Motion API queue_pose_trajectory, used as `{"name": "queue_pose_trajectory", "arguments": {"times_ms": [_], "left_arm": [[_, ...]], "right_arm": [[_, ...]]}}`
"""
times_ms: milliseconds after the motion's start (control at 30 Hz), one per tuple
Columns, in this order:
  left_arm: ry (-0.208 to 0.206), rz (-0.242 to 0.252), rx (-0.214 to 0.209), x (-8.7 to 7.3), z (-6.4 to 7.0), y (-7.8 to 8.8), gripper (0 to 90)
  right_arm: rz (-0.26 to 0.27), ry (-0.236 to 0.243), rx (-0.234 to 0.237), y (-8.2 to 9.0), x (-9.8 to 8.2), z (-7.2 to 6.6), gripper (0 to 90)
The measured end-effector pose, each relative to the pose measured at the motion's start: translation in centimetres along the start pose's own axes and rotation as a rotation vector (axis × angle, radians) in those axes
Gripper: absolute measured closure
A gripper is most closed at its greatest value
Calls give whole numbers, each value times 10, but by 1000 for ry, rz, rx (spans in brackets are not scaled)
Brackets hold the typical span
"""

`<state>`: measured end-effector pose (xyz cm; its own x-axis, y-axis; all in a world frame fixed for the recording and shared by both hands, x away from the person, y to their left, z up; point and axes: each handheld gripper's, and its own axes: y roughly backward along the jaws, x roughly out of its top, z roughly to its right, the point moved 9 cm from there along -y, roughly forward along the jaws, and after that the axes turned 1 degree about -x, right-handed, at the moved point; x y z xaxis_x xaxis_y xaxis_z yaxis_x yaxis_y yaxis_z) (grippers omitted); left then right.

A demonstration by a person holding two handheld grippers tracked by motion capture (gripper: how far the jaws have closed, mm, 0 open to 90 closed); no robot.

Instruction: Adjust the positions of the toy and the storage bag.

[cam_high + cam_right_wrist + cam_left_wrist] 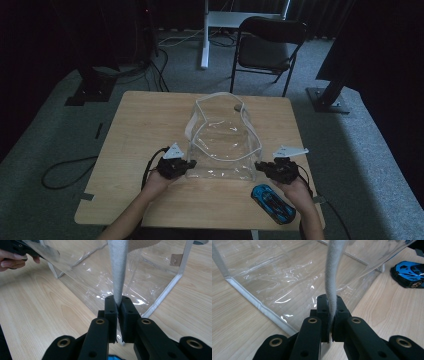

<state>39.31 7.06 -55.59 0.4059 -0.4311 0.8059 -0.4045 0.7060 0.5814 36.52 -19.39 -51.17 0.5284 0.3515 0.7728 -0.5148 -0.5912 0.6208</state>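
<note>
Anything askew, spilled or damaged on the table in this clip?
Nothing stands out. The clear plastic bag stands open and looks intact, each gripper's jaws pinching its white trim: left gripper, right gripper. The blue toy car sits upright near the table's front edge.

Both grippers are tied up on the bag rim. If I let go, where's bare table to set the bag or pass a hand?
Bare wood lies left of the bag, from the table's left edge to the left gripper, and along the near edge between the forearms. A narrower strip runs right of the bag. It is crowded near the right gripper, where the toy car lies.
</note>
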Motion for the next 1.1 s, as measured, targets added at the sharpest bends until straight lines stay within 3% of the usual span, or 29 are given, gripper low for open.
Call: {"name": "queue_pose_trajectory", "arguments": {"times_ms": [700,1100], "left_arm": [[-52,-18,-68,21,31,-36,874],[-48,-15,-85,25,37,-43,873]], "right_arm": [[17,-68,-61,36,-25,30,848],[21,-90,-66,46,-32,35,849]]}}
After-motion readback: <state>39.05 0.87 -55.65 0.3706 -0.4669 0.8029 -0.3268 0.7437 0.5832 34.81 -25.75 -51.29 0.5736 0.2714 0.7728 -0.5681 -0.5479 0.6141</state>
